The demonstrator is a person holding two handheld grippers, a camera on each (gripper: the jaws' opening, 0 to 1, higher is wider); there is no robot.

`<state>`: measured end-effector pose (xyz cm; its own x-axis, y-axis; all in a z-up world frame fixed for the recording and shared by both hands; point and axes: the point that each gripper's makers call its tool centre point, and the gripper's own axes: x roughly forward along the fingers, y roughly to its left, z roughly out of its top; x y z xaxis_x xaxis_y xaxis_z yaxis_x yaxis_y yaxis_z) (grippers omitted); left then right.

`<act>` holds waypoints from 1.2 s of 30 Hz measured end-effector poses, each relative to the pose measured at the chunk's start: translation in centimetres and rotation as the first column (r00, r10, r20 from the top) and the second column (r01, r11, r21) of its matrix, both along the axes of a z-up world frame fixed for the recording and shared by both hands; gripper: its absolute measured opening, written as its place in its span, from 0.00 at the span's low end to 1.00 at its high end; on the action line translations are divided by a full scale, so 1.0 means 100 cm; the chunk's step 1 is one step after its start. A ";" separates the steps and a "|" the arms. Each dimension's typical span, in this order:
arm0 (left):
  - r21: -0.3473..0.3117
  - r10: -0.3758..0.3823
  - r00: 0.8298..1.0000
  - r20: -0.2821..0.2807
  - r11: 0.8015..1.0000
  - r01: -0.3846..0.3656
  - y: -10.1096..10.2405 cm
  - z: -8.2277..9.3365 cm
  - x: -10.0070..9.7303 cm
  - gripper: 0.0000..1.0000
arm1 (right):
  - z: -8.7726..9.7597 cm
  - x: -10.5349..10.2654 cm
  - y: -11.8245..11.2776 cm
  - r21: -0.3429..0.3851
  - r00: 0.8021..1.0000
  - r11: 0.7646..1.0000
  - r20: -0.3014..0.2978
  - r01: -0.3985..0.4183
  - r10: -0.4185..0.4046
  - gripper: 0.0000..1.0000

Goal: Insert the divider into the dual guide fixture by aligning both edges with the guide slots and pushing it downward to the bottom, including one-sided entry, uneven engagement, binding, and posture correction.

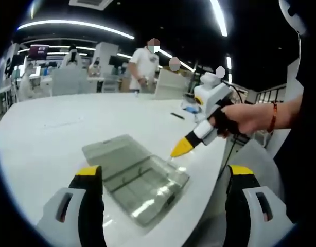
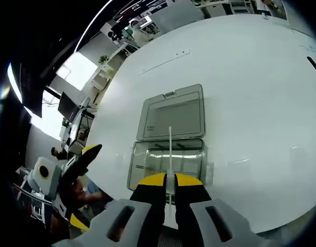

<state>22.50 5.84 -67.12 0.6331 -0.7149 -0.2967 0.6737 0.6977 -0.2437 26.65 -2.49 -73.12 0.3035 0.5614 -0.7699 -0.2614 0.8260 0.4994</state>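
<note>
Right gripper (image 2: pixel 170 181) pinches divider (image 2: pixel 170 149) upright over clear box (image 2: pixel 168 162), lid (image 2: pixel 173 114) flat behind. Left gripper (image 1: pixel 165 177) jaws wide apart, near the box, on white table (image 2: pixel 250 77).

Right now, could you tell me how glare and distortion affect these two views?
Left gripper view: ceiling strip lights flare, glare glints off the clear box, and the table edge bows. Right gripper view: bright windows blow out, and the thin divider stays readable over the box.
</note>
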 end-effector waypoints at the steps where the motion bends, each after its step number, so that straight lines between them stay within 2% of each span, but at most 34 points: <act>1: 0.001 0.000 1.000 -0.003 1.000 0.000 0.000 -0.001 0.000 0.98 | -0.001 0.000 0.000 -0.001 1.000 1.000 -0.003 0.002 -0.002 0.00; 6: 0.026 -0.006 1.000 -0.005 1.000 0.006 -0.001 -0.003 0.001 0.99 | -0.004 0.000 0.002 -0.024 1.000 1.000 -0.012 -0.006 0.006 0.00; 18: -0.003 -0.016 1.000 -0.012 1.000 0.016 -0.005 0.000 -0.001 0.98 | -0.008 -0.001 0.004 -0.042 1.000 0.999 -0.005 -0.030 0.030 0.00; 25: -0.011 -0.011 1.000 -0.013 1.000 0.010 -0.004 0.001 -0.002 0.97 | -0.010 -0.002 0.005 -0.081 0.998 0.995 -0.039 -0.055 0.052 0.00; 36: -0.018 -0.003 1.000 -0.019 1.000 0.002 0.000 0.000 -0.002 0.96 | -0.013 0.002 0.010 -0.108 0.998 0.993 -0.045 -0.055 0.050 0.00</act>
